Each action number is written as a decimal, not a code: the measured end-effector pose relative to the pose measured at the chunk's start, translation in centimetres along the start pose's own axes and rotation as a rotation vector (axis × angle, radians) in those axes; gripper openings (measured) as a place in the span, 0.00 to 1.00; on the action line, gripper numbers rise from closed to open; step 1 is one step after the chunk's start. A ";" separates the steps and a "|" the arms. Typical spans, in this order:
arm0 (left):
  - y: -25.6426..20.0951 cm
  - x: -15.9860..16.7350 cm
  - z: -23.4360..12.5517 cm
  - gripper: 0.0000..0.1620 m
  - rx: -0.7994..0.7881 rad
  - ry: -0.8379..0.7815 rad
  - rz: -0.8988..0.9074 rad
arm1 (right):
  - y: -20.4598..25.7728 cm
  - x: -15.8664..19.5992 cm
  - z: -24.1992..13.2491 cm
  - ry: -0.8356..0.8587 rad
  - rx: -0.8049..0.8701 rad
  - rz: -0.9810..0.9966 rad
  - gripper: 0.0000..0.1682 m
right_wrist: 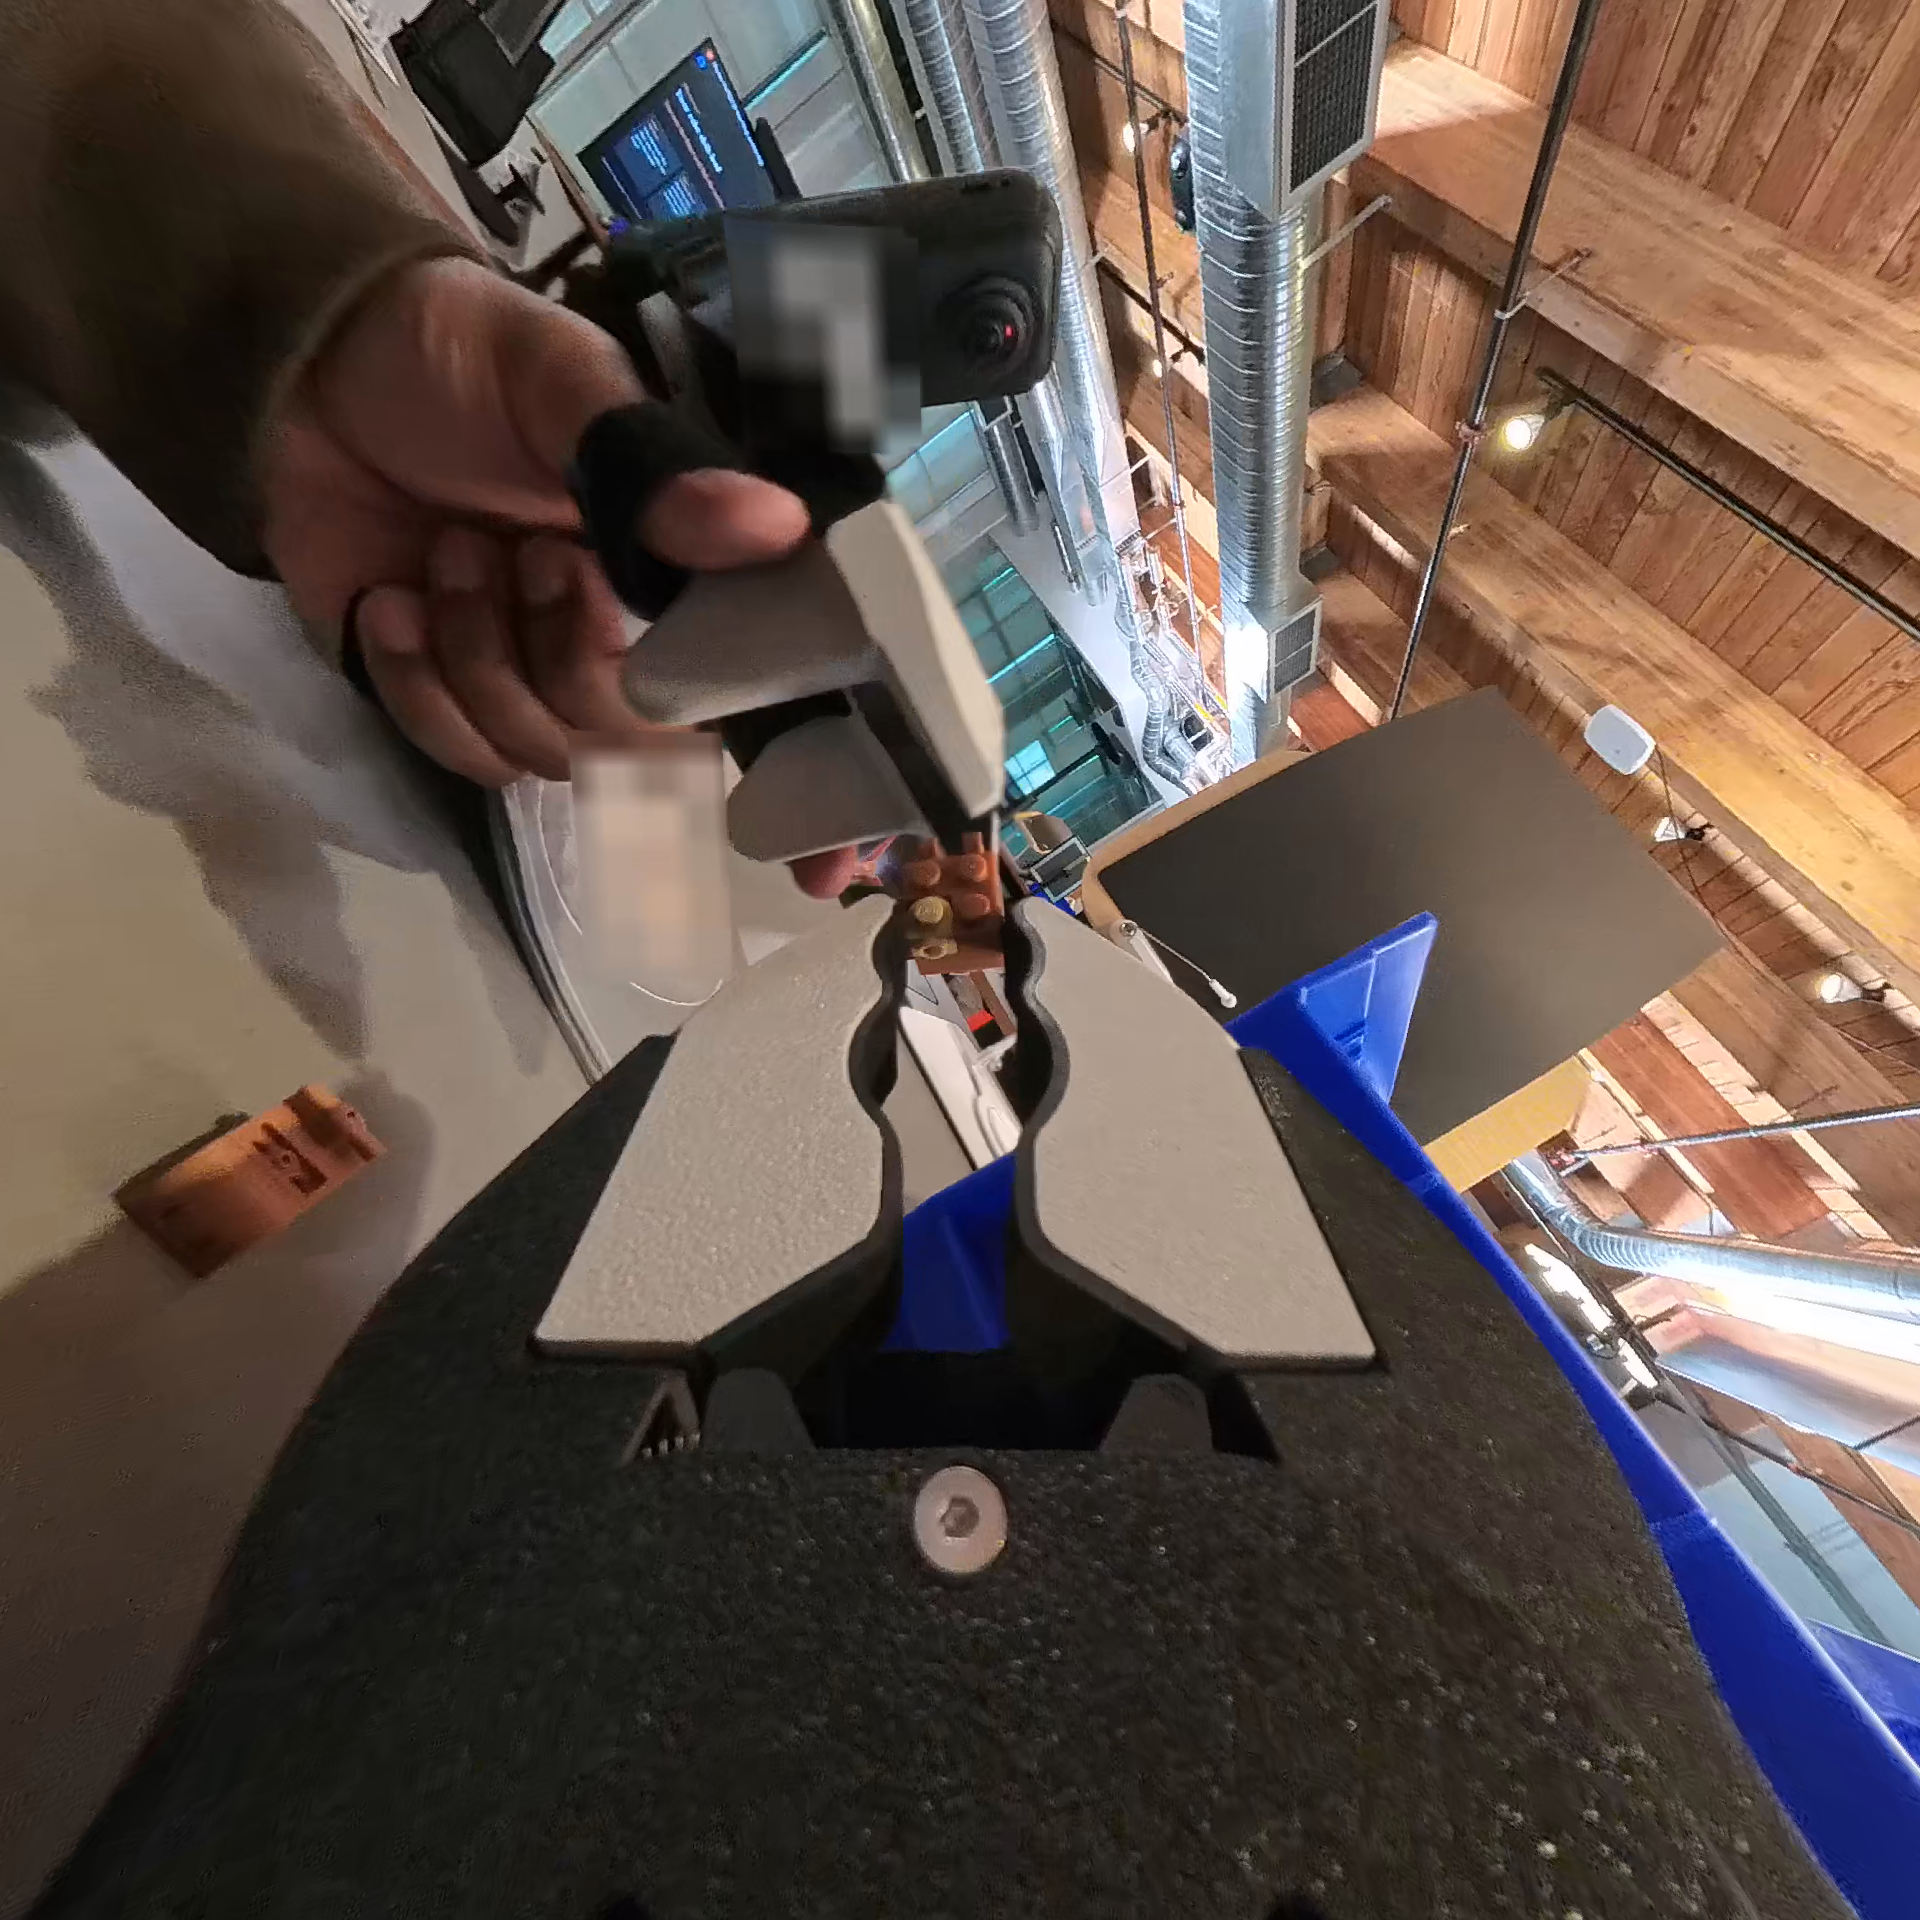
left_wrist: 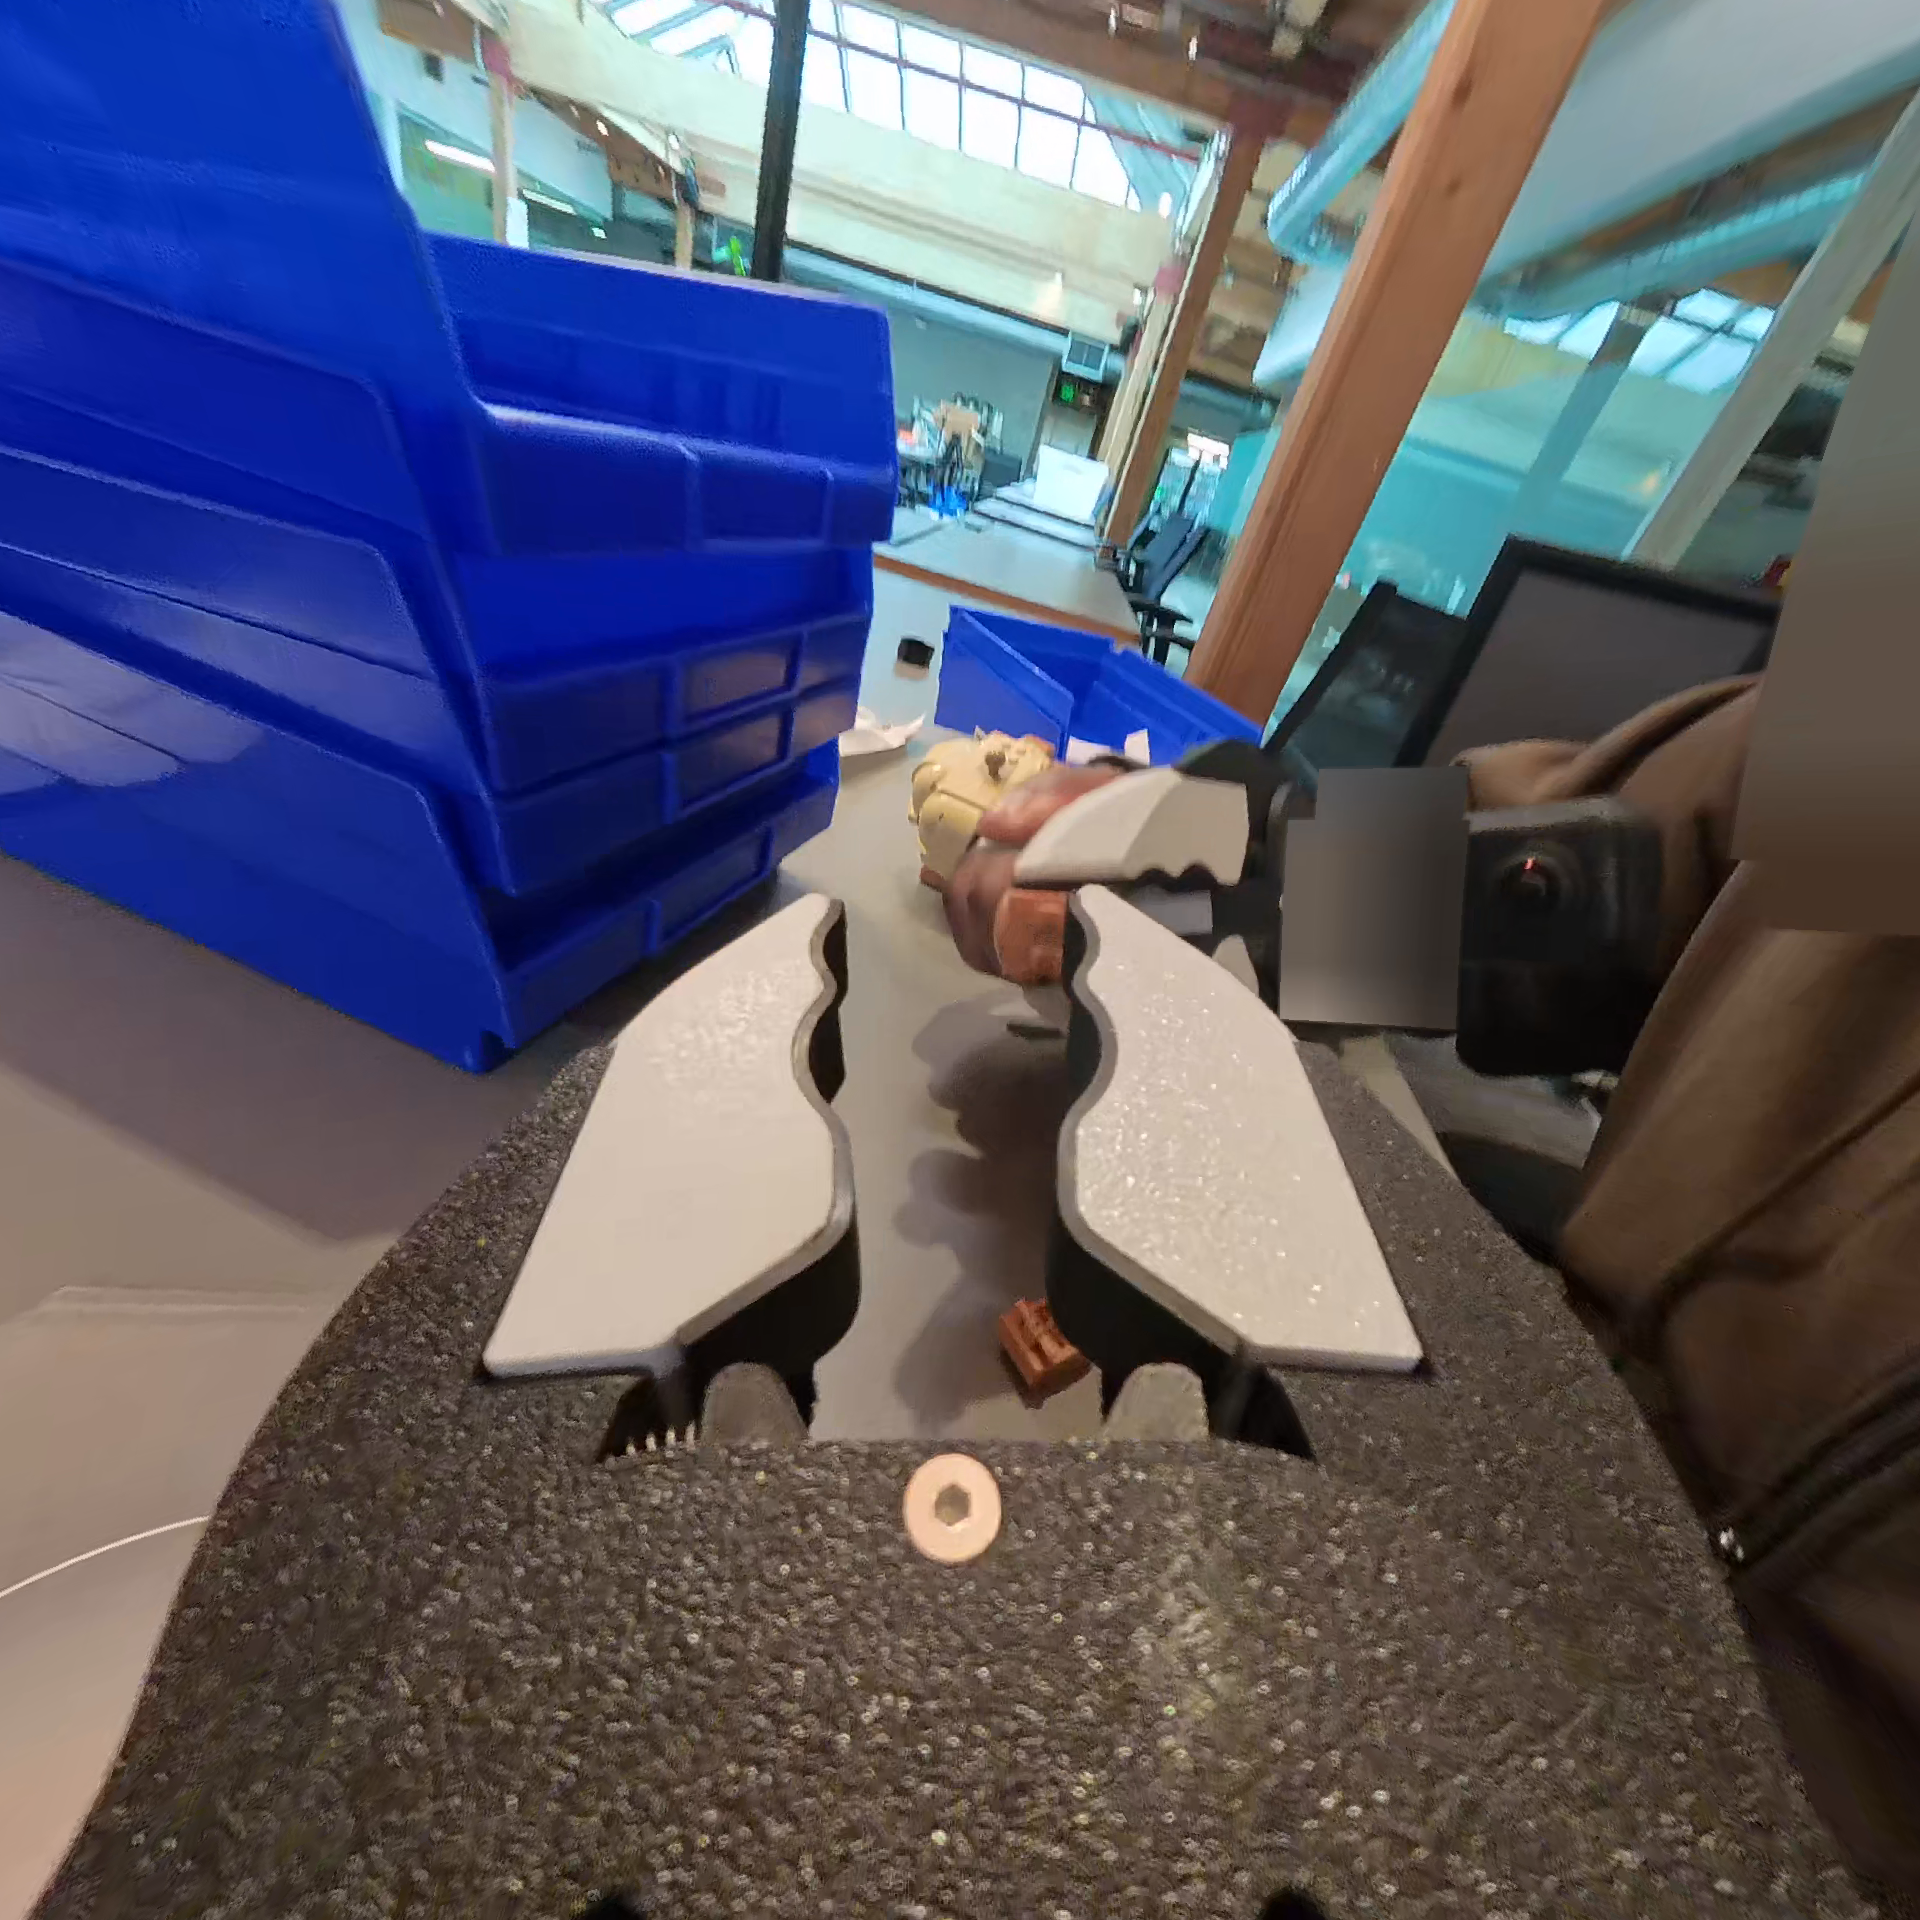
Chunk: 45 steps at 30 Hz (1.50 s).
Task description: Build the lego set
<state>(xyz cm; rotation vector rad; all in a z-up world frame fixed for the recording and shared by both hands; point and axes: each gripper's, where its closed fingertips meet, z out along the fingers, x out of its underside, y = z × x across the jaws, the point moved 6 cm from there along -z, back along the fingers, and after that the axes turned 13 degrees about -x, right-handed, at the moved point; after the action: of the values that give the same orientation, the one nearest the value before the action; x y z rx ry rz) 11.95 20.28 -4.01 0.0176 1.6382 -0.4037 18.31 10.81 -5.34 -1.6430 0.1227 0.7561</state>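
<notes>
Near to me, my left gripper (left_wrist: 956, 935) has its jaws spread, nothing between them, and a small brown lego piece (left_wrist: 1042, 1349) lies on the grey table (left_wrist: 208, 1091) under them. Just ahead, my right gripper (right_wrist: 951, 940) has its jaws clenched on a brown lego assembly (right_wrist: 951, 914), lifted off the table and touching the left one's fingertips (right_wrist: 977, 790). Farther off sit a tan lego build (left_wrist: 966, 795) and stacked blue bins (left_wrist: 416, 582).
</notes>
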 end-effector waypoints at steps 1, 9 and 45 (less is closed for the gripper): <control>-0.2 0.4 0.1 0.24 0.008 0.018 0.020 | -0.1 0.1 0.0 0.004 0.001 0.001 0.10; -1.5 1.4 0.6 0.10 0.022 0.058 0.133 | 0.2 0.1 0.2 -0.004 0.005 -0.019 0.10; -4.2 2.3 -0.3 0.10 -0.149 -0.215 1.043 | -0.2 0.9 -0.9 -0.433 -0.610 1.217 0.13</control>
<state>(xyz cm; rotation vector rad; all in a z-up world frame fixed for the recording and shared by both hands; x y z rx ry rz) 10.34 15.95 -5.15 0.6623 1.2390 0.4995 19.51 10.39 -5.62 -1.8296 0.6659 2.2216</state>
